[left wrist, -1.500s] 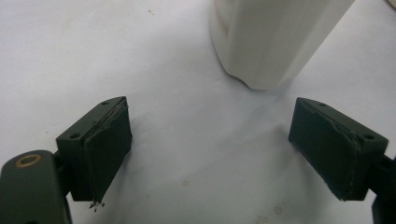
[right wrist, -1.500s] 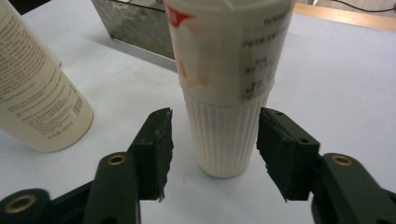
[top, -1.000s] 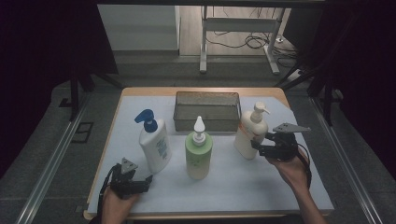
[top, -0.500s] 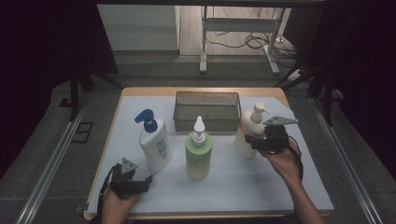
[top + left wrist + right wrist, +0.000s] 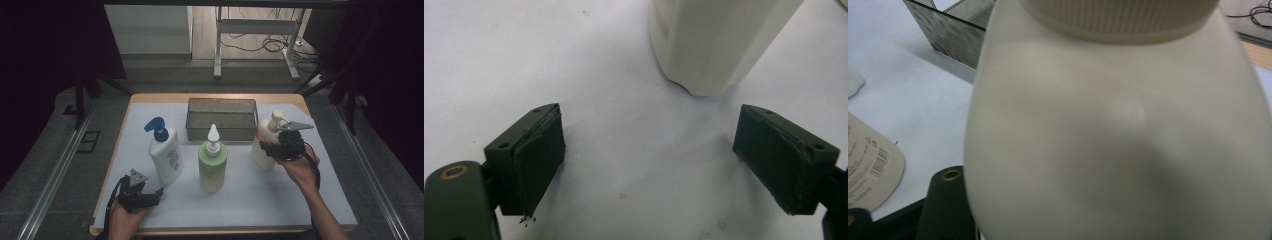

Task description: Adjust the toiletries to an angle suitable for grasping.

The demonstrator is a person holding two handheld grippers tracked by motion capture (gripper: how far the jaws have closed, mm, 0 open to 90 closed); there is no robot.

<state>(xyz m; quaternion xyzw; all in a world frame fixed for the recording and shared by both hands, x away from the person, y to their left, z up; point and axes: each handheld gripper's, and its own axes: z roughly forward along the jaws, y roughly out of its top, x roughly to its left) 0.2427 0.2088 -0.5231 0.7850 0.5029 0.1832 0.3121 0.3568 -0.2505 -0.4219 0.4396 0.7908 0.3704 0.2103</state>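
A cream pump bottle stands upright at the right of the white mat. My right gripper reaches it from the right. Its jaws have just been closing with the bottle between them and now press on its upper body. Up close in the right gripper view, the bottle hides the pads. My left gripper rests low at the mat's front left, open, with nothing between its jaws. Just beyond its jaws stands the base of a white bottle with a blue pump.
A green bottle with a white nozzle stands mid-mat between the other two. A dark mesh basket sits behind them at the back. The table's wooden edge runs along the front. A metal frame and cables lie on the floor beyond.
My right gripper has moved left from beside the cream bottle to around its upper body. The left gripper and the other bottles have kept still.
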